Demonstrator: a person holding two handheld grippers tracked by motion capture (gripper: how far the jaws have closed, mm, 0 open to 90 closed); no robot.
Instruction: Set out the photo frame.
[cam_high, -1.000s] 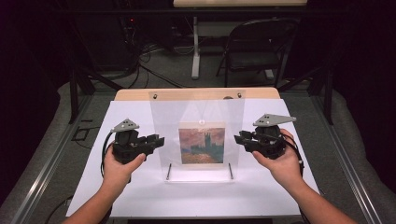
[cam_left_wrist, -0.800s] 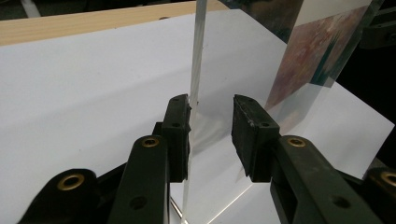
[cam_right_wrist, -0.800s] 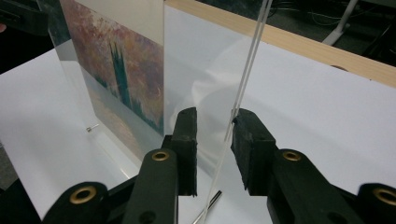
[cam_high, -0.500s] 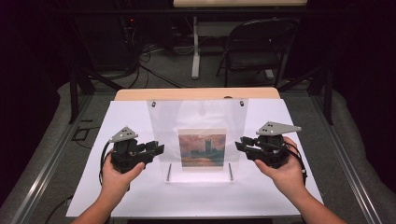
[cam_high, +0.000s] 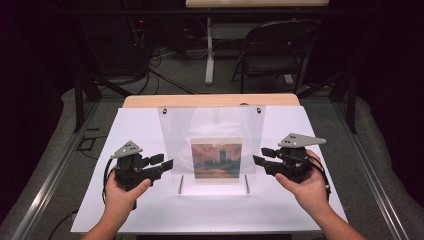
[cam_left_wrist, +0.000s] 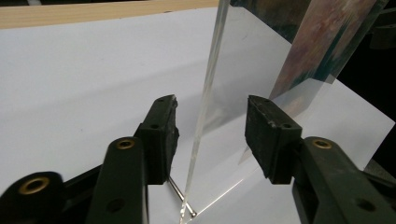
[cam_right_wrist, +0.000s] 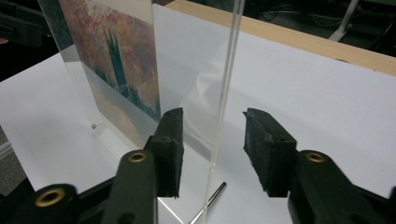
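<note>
While both grippers flank the clear acrylic picture frame (cam_high: 212, 145) that stands upright on the white tabletop (cam_high: 100, 130), what matters for the next move is how each side edge of the frame sits between a pair of jaws. In the left gripper view, the left gripper (cam_left_wrist: 212, 126) has just been opening: its pads stand spread, with the thin left edge of the frame (cam_left_wrist: 205, 107) rising through the gap, nearer the left-hand pad but touching neither. The right gripper view shows the same on the other side: the right gripper (cam_right_wrist: 212, 142) has also just been opening, its jaws apart, with the right edge of the frame (cam_right_wrist: 226, 88) upright between them and clear of both pads. So neither gripper is pinching anything at present. The frame rests on two small metal pegs (cam_high: 180, 184), carries a print of towers under an orange sky (cam_high: 216, 157), and stands with its wide face turned to the person, its long axis vertical. Seen from above, both hands sit about equally near, one at each side edge, so my judgement is that a grip would only need the jaws pressed together, whereas a release would call for drawing the hands straight outward.
</note>
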